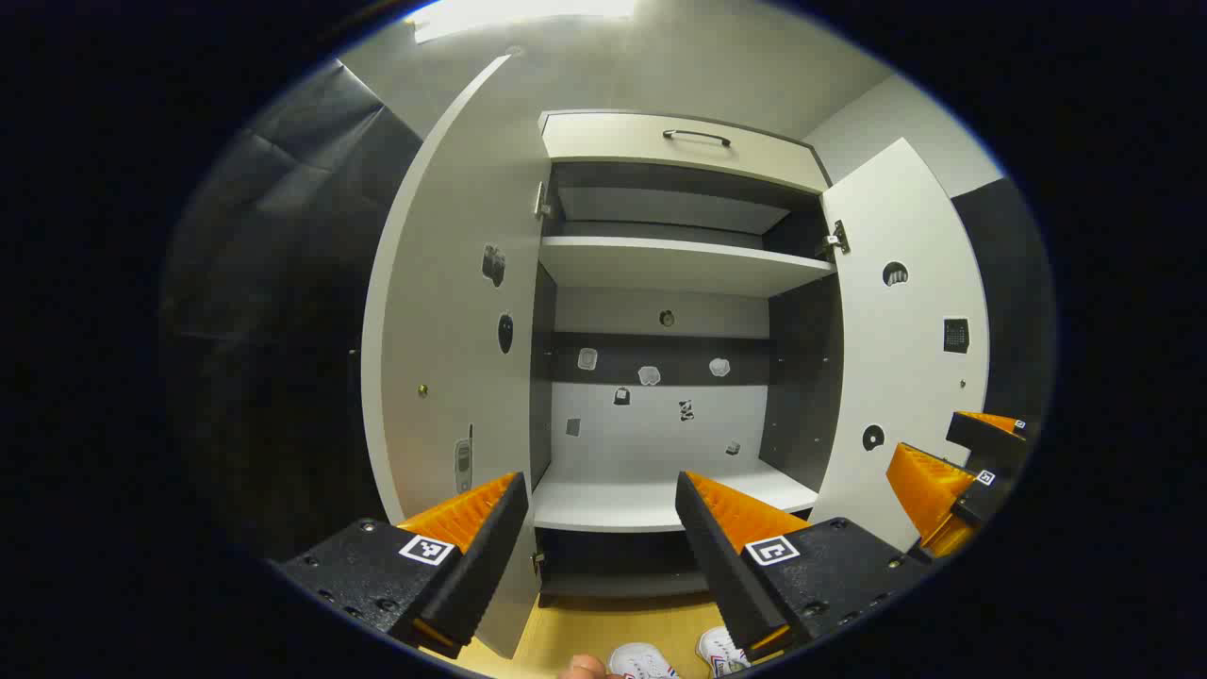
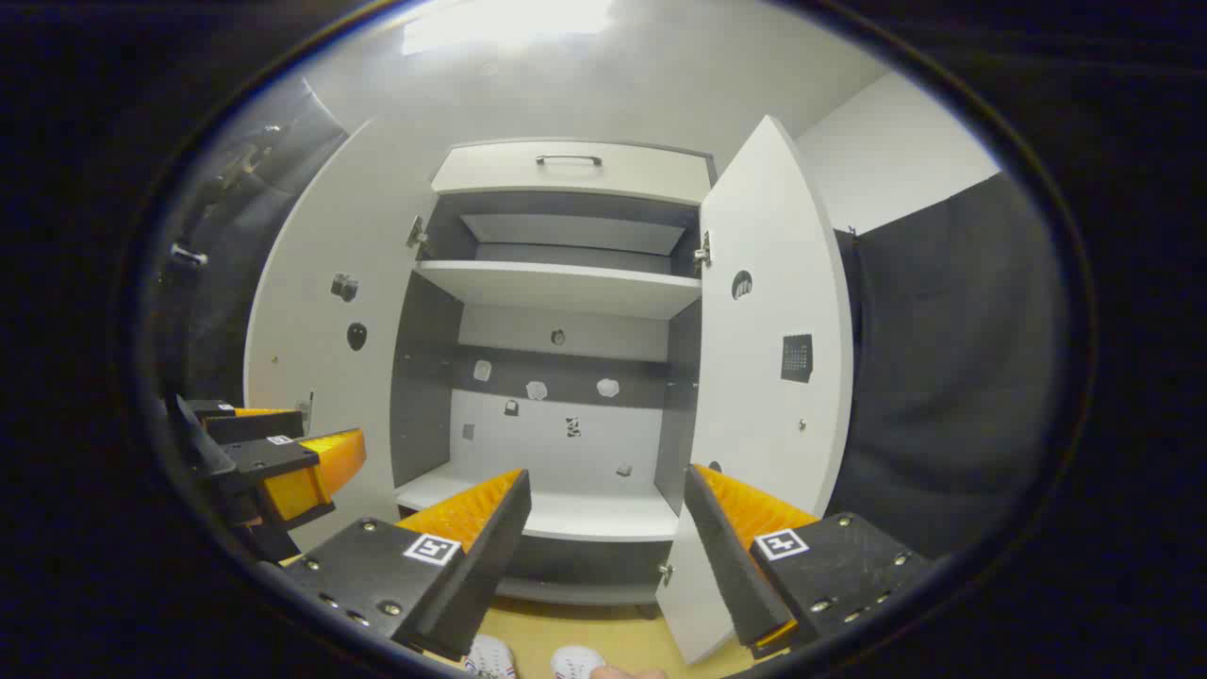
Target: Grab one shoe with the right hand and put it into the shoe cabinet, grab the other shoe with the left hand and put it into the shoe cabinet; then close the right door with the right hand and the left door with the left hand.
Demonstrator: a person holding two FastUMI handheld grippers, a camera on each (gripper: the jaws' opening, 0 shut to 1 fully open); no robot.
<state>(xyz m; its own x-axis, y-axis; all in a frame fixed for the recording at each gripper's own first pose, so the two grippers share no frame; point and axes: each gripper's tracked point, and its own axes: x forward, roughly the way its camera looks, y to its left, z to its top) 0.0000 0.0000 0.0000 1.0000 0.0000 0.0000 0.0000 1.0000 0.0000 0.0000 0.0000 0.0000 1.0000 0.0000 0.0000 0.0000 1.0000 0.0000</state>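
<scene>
Both doors stand open on the cabinet (image 1: 660, 311). Left door (image 1: 443, 311) swung wide toward me in the left gripper view; right door (image 1: 905, 349) likewise on the far side. Inside I see an upper shelf (image 1: 679, 264) and a lower shelf (image 1: 651, 500), both bare of shoes. A drawer (image 1: 679, 146) with a handle sits on top. Small stickers dot the back panel and the inner faces of both doors.

Left gripper (image 1: 603, 523): I read it as wide, nothing between the fingers, pointed straight at the lower shelf. Right gripper (image 2: 608, 523): also wide, holding nothing, aimed at the same opening from a little to the right. From the left gripper view I catch the right gripper off at the right edge, in front of the right door; from the right gripper view the left gripper shows at the left edge, near the left door. The two are well apart.

Shoes (image 1: 679, 657): a white pair on the wood floor (image 1: 594, 632) at the very bottom of the left gripper view, below and in front of the cabinet, toes toward it. The right gripper view shows them too, at its bottom edge. They lie side by side, close together. Neither gripper touches them. A fingertip (image 1: 586, 668) pokes in just left of the shoes.
</scene>
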